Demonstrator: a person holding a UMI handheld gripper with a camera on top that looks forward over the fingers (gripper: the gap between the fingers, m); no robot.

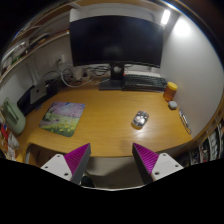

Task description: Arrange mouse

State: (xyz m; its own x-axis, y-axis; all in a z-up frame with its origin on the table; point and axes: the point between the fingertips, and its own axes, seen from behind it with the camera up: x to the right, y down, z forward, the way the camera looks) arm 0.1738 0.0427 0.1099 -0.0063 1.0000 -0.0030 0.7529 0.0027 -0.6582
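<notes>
Gripper view is showing the gripper (110, 160) hovering wide open, holding nothing; the mouse (141, 119) is sitting on the wooden desk (105, 108) well beyond the fingers, right of a colourful mousepad (63, 117), before the monitor (115, 40).

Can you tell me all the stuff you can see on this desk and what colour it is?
Desk: one, wooden brown, under everything.
Monitor: one, black, screen off, at the back of the desk.
Keyboard: one, dark, below the monitor.
Mouse: one, dark with shiny spots, mid-desk, well beyond the fingers.
Mouse mat: one, colourful picture, left of the mouse.
Yellow cup: one, yellow, right of the keyboard.
Small white thing: one, near the cup; cannot tell what it is.
Gripper: one, two fingers with magenta pads, open, holding nothing.
</notes>
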